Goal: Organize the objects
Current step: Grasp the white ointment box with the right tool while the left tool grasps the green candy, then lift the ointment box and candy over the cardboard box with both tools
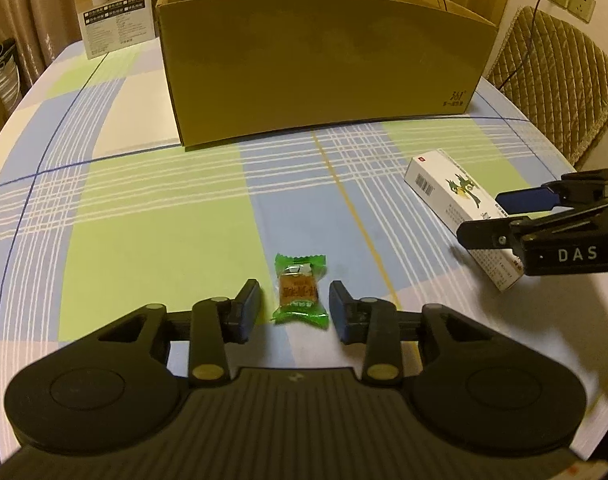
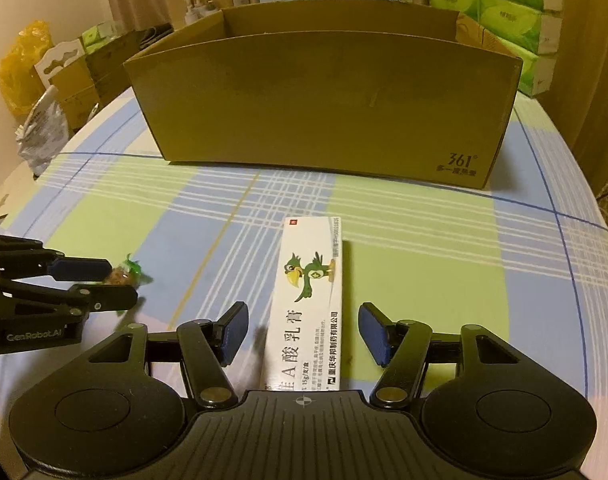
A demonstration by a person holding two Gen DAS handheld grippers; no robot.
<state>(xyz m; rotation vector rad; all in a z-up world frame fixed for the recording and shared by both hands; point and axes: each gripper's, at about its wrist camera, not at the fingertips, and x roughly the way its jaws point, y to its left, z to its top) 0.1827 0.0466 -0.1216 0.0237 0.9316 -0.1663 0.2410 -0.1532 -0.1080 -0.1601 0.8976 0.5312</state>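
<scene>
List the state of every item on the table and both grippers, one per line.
Left gripper: open, jaws either side of the candy, not touching it.
Right gripper: open, jaws flanking the ointment box, not gripping.
Green-wrapped candy: sealed, lying flat on the tablecloth.
Ointment box: closed, lying flat.
Cardboard box: open-topped, upright; contents hidden.

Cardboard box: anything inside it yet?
Cannot tell. Both wrist views show only the cardboard box front wall and upper inner back wall; its floor is hidden. The candy and ointment carton lie outside.
</scene>
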